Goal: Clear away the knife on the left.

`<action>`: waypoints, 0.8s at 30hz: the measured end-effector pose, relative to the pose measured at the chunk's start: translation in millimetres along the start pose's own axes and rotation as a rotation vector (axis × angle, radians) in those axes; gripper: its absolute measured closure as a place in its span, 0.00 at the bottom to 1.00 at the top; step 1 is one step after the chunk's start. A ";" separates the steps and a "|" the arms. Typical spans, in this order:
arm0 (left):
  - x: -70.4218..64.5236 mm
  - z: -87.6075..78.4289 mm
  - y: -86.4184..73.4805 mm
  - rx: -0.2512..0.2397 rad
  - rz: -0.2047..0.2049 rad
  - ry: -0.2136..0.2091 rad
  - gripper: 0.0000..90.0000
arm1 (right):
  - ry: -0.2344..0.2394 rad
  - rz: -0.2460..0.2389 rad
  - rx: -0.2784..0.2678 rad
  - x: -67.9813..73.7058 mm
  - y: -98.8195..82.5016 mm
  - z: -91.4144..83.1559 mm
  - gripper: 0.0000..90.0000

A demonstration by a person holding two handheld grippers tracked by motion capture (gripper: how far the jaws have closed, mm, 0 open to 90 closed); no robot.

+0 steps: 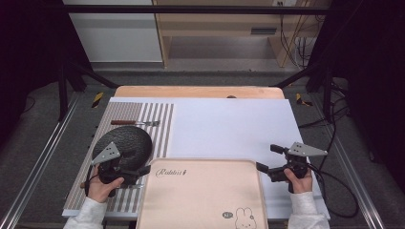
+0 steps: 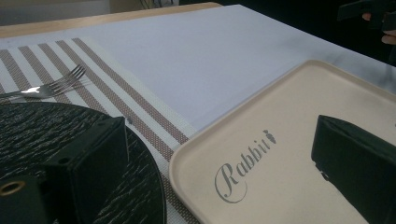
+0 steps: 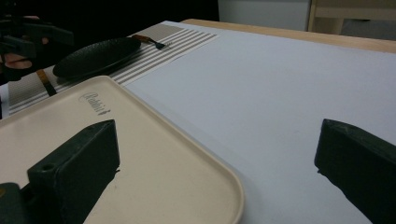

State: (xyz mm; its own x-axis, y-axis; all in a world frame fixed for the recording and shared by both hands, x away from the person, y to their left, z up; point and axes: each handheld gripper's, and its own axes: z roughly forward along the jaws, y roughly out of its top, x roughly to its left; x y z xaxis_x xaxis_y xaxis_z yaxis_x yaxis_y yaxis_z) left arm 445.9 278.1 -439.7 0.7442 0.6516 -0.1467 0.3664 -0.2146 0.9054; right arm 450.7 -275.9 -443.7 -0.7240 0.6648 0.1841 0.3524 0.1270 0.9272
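Both claws flank the beige rectangular plastic tray (image 1: 203, 193) at the bench's near edge, probably poised to lift it by opposite rims. The left claw (image 1: 141, 170), jaws apart, hovers beside the black round textured plate (image 1: 125, 141); the right claw (image 1: 264, 163) is likewise spread, empty.

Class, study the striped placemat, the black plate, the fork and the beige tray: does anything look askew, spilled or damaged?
Nothing stands out. The round black textured plate lies flat on the brown-and-white striped placemat, the wooden-handled metal fork lies beyond it, and the beige rectangular tray printed with a rabbit lies beside them. Nothing looks spilled or broken.
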 end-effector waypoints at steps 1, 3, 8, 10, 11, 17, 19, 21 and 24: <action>-0.2 0.1 0.2 0.001 0.002 -0.001 0.04 | -0.001 -0.001 0.002 0.0 -0.1 0.3 0.00; -0.3 0.0 0.5 0.001 0.003 0.000 0.04 | 0.002 -0.004 0.006 0.1 -0.4 1.0 0.00; -0.3 -0.2 2.5 0.006 0.009 0.003 0.04 | 0.001 -0.003 0.012 0.5 -0.9 1.9 0.00; 0.3 0.2 3.6 0.012 0.014 0.003 0.04 | -0.001 -0.005 0.015 0.3 -0.9 2.2 0.00; 0.6 0.4 4.4 0.017 0.018 0.004 0.04 | -0.002 -0.005 0.017 0.2 -0.9 2.2 0.00; 2.6 0.2 7.2 0.025 0.013 -0.009 0.05 | 0.002 -0.004 0.019 0.4 -1.4 3.5 0.00; 3.8 0.8 9.0 0.034 0.021 -0.012 0.05 | 0.003 -0.003 0.022 0.5 -1.4 3.8 0.00; 4.1 0.9 10.5 0.036 0.023 -0.015 0.05 | 0.004 -0.003 0.023 0.5 -1.5 4.0 0.00; 4.6 0.3 11.4 0.040 0.027 -0.019 0.05 | 0.005 -0.002 0.022 0.7 -1.4 4.0 0.00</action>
State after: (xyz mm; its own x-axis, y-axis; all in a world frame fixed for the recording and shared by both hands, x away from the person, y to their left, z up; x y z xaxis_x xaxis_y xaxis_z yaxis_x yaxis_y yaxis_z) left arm 453.6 278.4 -430.2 0.7645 0.6314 -0.1300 0.3673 -0.2610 0.8927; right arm 452.1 -272.6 -446.2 -0.7274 0.6610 0.1843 0.3642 0.1443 0.9201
